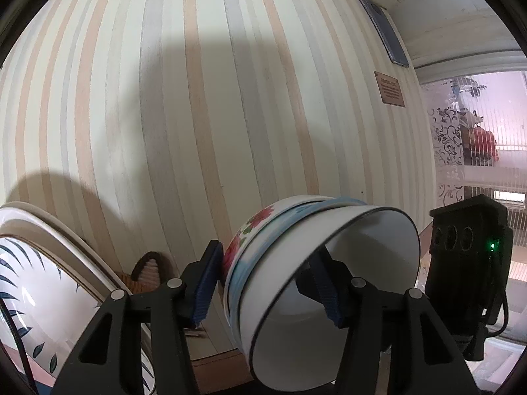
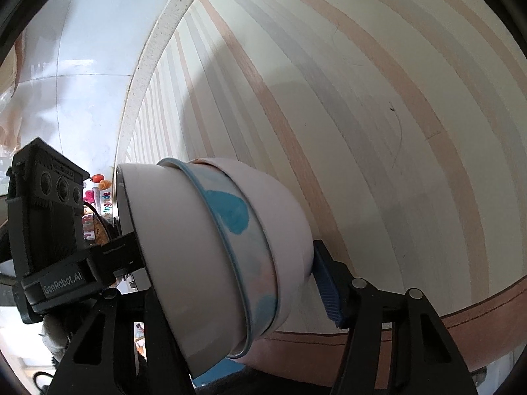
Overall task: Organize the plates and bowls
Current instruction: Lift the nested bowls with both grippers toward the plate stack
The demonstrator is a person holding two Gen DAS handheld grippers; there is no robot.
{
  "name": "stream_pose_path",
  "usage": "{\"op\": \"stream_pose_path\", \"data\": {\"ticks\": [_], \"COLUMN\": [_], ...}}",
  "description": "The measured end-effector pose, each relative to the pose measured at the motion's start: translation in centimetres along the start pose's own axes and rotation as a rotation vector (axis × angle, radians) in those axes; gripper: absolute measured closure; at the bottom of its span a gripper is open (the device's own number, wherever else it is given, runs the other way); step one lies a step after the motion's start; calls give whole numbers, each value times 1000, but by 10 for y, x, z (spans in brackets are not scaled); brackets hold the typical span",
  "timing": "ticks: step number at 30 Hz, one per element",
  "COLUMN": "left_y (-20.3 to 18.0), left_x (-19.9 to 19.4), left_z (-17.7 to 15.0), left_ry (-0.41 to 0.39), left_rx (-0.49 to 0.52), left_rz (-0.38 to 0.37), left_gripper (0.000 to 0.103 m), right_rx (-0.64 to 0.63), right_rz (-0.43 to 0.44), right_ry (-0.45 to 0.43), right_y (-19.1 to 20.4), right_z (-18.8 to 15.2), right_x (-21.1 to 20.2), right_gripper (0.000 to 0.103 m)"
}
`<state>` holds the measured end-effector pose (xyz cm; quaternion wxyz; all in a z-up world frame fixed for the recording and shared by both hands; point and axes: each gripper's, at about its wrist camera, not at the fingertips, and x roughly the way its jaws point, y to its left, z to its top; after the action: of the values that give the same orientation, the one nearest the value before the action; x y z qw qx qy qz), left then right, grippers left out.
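A nested stack of three bowls [image 1: 296, 263] is held in the air, tipped on its side: a plain white one with a dark rim, a blue-patterned one, and a red-flowered one. My left gripper [image 1: 266, 283] is shut on the stack, one finger inside the white bowl, the other on the outside. In the right wrist view the same stack [image 2: 214, 256] sits between the fingers of my right gripper [image 2: 230, 283], shut on it; its left finger is hidden behind the bowls. Stacked plates [image 1: 42, 283] with a dark leaf pattern lean at lower left.
A striped wall fills both views. The other gripper's black body shows at the right of the left view [image 1: 467, 263] and at the left of the right view [image 2: 46, 230]. A woven basket [image 1: 148, 273] sits behind the plates. A window is at right [image 1: 487, 151].
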<state>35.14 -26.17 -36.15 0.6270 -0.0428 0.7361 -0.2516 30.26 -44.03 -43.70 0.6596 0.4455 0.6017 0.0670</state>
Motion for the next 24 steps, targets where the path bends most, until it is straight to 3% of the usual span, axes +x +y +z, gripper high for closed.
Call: {"op": "stream_pose_path", "data": {"ticks": [14, 24], "left_y": [0, 6], "left_x": [-6, -33], "left_z": [-5, -8], "left_ry": [-33, -73], "left_rx": [-19, -47], "left_rz": [10, 18], "left_gripper": [51, 51], "right_rx": [-88, -131], "right_rz": [-18, -4], "right_ry": [-38, -34], "right_y": [10, 33], "right_z": [-1, 1], "right_x": [-1, -6], "right_gripper": [40, 40]}}
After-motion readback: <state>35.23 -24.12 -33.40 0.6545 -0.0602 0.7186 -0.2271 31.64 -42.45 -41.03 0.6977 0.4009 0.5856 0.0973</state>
